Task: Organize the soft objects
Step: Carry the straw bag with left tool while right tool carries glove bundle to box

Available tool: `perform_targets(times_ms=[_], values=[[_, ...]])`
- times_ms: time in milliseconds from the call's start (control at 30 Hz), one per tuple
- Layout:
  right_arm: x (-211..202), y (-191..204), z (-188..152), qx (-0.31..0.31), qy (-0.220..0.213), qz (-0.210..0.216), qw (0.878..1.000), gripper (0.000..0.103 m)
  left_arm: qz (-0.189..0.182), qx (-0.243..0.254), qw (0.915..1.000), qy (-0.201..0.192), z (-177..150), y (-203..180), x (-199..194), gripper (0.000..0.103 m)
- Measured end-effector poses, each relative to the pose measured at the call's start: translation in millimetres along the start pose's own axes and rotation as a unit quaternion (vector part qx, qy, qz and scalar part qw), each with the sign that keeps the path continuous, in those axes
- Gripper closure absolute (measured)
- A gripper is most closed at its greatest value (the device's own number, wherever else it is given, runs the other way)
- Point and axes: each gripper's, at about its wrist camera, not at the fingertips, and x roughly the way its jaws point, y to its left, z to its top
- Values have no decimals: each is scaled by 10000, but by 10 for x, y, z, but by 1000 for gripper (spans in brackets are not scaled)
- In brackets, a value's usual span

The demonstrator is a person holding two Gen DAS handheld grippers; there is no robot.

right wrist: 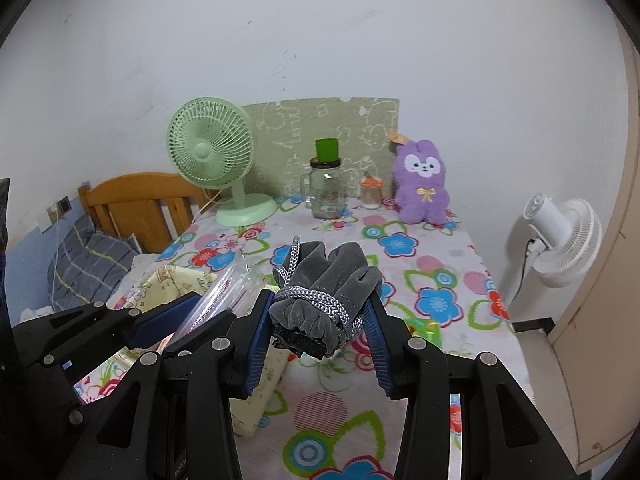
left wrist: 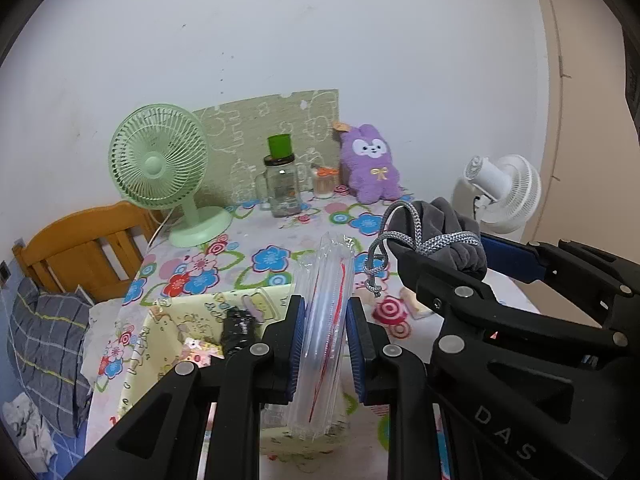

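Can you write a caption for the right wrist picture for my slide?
Right gripper clamps a gray drawstring pouch above the flowered tablecloth, a purple plush bunny watching.

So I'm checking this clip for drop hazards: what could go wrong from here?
The grey pouch bulges above the right gripper, so it could squirm free. Its loose cord dangles and might snag. The slick clear plastic bag in the left gripper could slide out.
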Motion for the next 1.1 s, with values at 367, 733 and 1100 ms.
perform_targets(times_ms=[367,733,1100], values=[[331,271,-6,-24,195,347,9992,55,161,-98,9996,228,-73,324,205,84],[612,522,-67,-243,458,624,9967,55,314,-232,9978,530,-213,569,425,84],[880,679,-181,-346,813,810,9928,55,384,-396,9952,813,-395,750,602,82]])
